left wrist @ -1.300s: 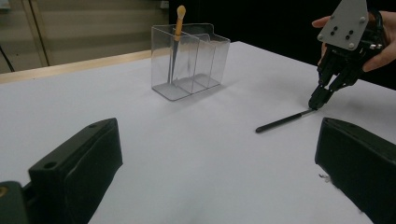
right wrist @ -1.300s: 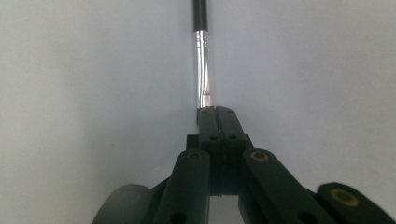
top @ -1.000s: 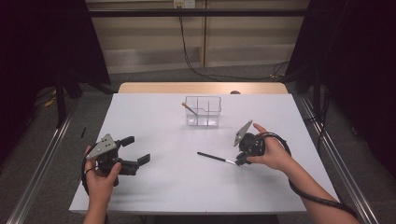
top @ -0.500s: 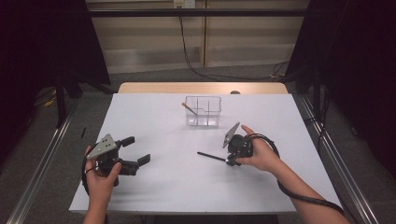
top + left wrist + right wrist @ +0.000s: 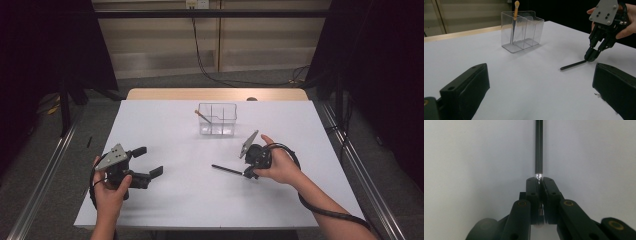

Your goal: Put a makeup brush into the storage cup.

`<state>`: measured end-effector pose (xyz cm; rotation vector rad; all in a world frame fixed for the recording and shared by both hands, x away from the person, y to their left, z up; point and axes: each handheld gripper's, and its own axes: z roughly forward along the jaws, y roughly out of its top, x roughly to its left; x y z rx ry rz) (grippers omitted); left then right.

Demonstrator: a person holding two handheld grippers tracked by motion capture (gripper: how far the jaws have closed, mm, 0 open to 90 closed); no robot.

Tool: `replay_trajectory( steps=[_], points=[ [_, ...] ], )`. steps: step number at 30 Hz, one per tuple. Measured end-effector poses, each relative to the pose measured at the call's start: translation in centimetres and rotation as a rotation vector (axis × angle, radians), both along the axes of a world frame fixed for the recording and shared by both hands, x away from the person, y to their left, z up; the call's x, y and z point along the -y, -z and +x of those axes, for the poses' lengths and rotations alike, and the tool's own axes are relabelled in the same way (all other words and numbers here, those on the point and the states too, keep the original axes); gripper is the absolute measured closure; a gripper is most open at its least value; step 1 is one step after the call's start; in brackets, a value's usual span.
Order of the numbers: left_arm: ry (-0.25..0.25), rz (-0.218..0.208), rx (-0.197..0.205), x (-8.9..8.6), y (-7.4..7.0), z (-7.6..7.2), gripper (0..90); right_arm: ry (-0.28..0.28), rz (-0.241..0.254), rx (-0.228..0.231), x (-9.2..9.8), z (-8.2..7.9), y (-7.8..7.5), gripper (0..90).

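Right gripper (image 5: 248,173) has its 2 jaws clamped on one end of the black stick (image 5: 227,169), which lies on the white table (image 5: 200,200) (in front of the clear organizer (image 5: 216,120)). Left gripper (image 5: 150,162) rests with jaws spread wide, holding nothing.

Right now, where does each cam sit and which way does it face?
High view: above the person's side, facing forward and down on the table; both forearms enter below.
Left gripper view: behind open jaws, facing the clear organizer and the right gripper.
Right gripper view: along shut jaws clamping the black stick.
All share that stick.
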<state>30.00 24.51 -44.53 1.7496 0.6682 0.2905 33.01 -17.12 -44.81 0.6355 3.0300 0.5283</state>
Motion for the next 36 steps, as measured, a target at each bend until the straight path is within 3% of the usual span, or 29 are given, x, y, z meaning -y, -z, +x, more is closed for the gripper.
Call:
replay_trajectory(
  steps=[6, 21, 36],
  points=[
    [0.012, -0.001, -0.007, 0.6, 0.1, 0.0, 0.9, -0.002, 0.018, -0.004, 0.1, -0.4, -0.7, 84.3],
    [0.055, 0.005, -0.017, 2.7, -0.3, 0.2, 0.7, -0.081, 0.053, 0.021, 0.1, -1.5, -2.1, 84.3],
    [0.102, 0.004, -0.009, 4.6, -0.9, 0.6, 0.4, -0.134, 0.062, 0.023, -1.2, -2.1, -2.6, 84.3]
  ],
)
